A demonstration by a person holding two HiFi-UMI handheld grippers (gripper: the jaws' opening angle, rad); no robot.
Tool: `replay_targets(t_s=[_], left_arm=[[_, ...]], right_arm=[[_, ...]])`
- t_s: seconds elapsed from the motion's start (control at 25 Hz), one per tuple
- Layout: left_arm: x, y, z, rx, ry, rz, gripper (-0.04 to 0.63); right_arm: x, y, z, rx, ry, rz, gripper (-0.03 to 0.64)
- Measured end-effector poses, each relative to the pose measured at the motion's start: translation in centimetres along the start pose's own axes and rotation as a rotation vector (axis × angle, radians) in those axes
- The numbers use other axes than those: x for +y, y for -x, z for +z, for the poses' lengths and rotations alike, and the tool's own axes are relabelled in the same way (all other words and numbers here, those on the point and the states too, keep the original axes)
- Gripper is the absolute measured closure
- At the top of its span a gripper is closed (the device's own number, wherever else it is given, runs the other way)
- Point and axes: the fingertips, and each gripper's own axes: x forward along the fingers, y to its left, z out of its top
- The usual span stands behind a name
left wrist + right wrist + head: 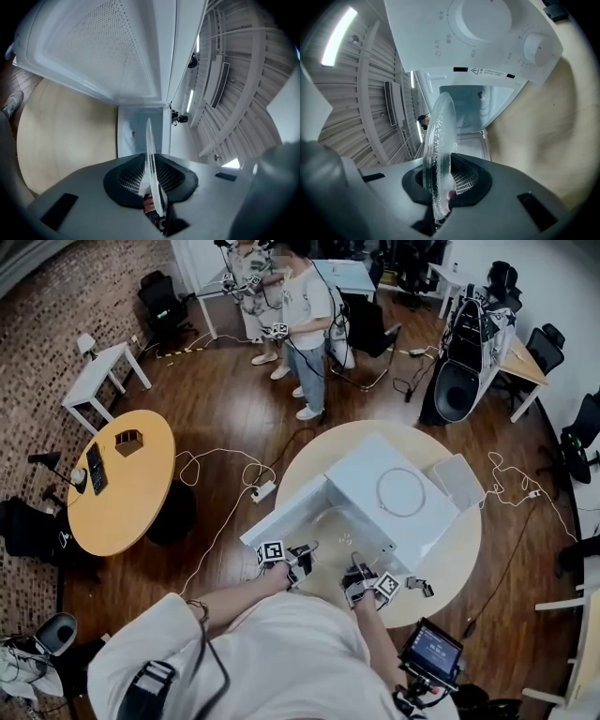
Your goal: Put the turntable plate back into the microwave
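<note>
The white microwave (389, 488) stands on a round wooden table (469, 549), its door (286, 514) swung open to the left. The clear glass turntable plate (332, 559) hangs in front of the open cavity (349, 535), held between both grippers. My left gripper (305, 561) is shut on the plate's left rim. In the left gripper view the plate (151, 159) shows edge-on in that gripper (153, 185), facing the cavity (139, 131). My right gripper (361, 579) is shut on the right rim. In the right gripper view the plate (440, 145) stands in that gripper (443, 190) below the control panel (487, 33).
A ring (401, 491) lies on top of the microwave. A pale tray (457, 479) rests on the table to its right, and a small black object (419, 586) lies near the front edge. A power strip (263, 491) and cables trail on the floor. People stand at the back.
</note>
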Motion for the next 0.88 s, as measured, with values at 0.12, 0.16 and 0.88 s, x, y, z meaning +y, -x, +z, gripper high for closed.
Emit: replay_targets(t_s=[0.12, 0.16, 0.88], left_arm=[[-0.1, -0.3, -0.5, 0.007, 0.003, 0.019, 0.552], [-0.1, -0.2, -0.6, 0.01, 0.005, 0.025, 0.552], [-0.5, -1.6, 0.3, 0.037, 0.035, 0.064, 0.545]], right_arm=[[0.3, 0.3, 0.4, -0.006, 0.008, 0.004, 0.583], [0.4, 0.3, 0.4, -0.007, 0.011, 0.006, 0.583], [0.8, -0.5, 1.9, -0.08, 0.043, -0.005, 0.583]])
